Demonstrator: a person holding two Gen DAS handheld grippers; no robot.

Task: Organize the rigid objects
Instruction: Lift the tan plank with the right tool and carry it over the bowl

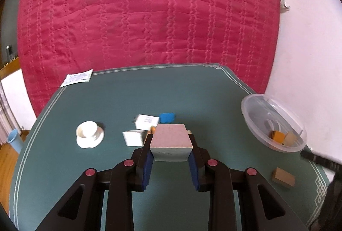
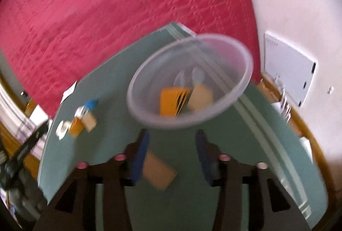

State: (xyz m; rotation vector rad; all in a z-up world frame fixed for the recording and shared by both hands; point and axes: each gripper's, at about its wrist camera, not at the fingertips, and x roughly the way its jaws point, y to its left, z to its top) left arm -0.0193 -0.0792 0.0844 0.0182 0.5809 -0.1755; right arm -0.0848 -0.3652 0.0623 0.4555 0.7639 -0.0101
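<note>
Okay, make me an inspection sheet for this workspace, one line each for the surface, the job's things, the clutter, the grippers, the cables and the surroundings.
Surface: green table mat with pale border lines.
Job's things: pinkish block held off the mat; clear plastic bowl with an orange block and a tan block inside; brown block loose near the bowl; white box, blue piece.
Clutter: white cup on saucer; paper packet at the far edge.
Grippers: left gripper shut on the pinkish block; right gripper open above the brown block, not touching it.
Cables: nothing seen.
Surroundings: red quilt beyond the table, white wall at right.
</note>
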